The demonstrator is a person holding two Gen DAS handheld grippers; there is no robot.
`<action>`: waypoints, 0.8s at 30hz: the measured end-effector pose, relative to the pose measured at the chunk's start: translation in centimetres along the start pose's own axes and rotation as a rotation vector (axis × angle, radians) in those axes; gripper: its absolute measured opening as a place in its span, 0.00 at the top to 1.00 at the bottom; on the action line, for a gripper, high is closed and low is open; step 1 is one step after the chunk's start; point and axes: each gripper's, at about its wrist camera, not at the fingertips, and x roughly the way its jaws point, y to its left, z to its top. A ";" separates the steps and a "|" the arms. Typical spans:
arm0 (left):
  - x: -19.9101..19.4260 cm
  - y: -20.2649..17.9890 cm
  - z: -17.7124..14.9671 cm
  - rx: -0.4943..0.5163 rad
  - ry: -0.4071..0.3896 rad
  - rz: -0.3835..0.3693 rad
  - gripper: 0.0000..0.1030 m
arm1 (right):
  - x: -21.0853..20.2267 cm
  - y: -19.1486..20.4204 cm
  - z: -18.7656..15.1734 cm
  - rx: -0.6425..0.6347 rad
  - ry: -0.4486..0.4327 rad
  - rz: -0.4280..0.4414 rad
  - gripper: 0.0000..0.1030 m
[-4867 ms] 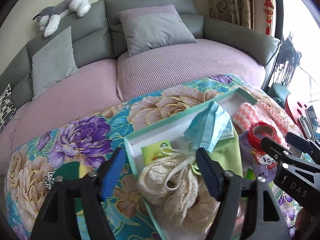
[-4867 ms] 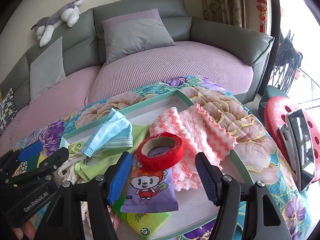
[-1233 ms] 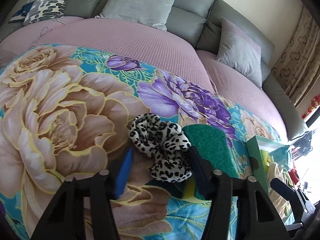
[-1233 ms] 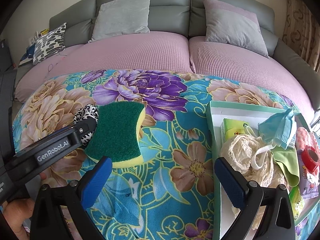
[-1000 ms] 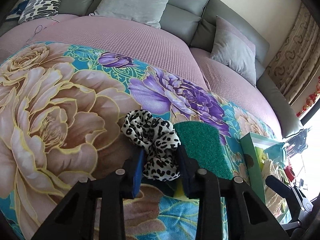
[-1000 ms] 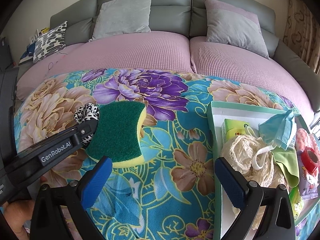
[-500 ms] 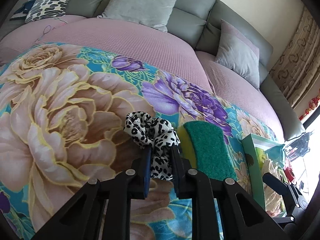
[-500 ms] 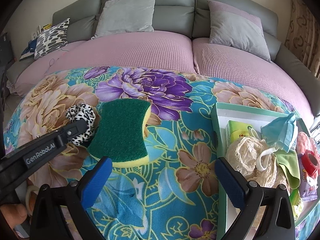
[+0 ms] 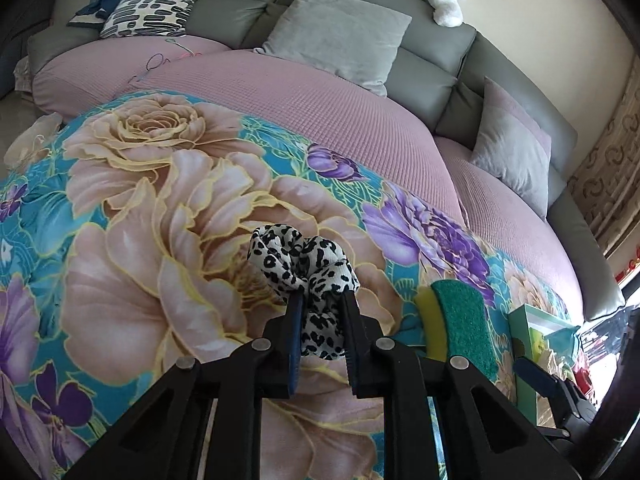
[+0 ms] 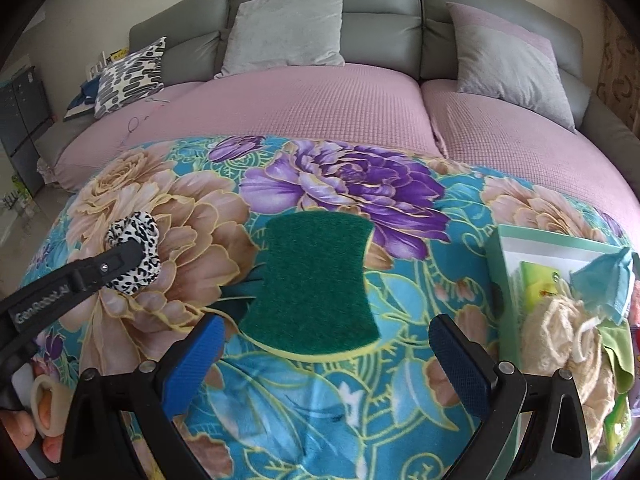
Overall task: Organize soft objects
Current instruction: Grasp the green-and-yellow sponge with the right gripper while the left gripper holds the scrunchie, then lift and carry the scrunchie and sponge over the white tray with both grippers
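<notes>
Pinching one scrunchie (image 9: 308,264), left gripper (image 9: 320,312); right gripper (image 10: 324,344) wide, empty, near one sponge (image 10: 316,284).

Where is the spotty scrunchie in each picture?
Left wrist view: the scrunchie is in the middle, pinched between the left gripper's fingers.
Right wrist view: it is at the left edge, behind the left gripper's finger that reaches in from the lower left.
Shared landmark: the green sponge, to the scrunchie's right in both views, lying on the flowered blanket.
</notes>
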 end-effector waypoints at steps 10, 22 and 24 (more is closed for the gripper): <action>0.0 0.2 0.1 -0.012 0.003 -0.004 0.82 | 2.3 -0.4 -0.3 0.024 0.033 -0.001 0.06; -1.4 -1.7 0.0 0.027 -0.022 -0.020 0.82 | -0.4 -0.6 -1.0 0.032 -0.003 0.051 0.28; -2.1 -2.5 -0.2 0.046 -0.029 -0.029 0.82 | -1.9 -1.4 -1.1 0.055 -0.030 0.044 0.28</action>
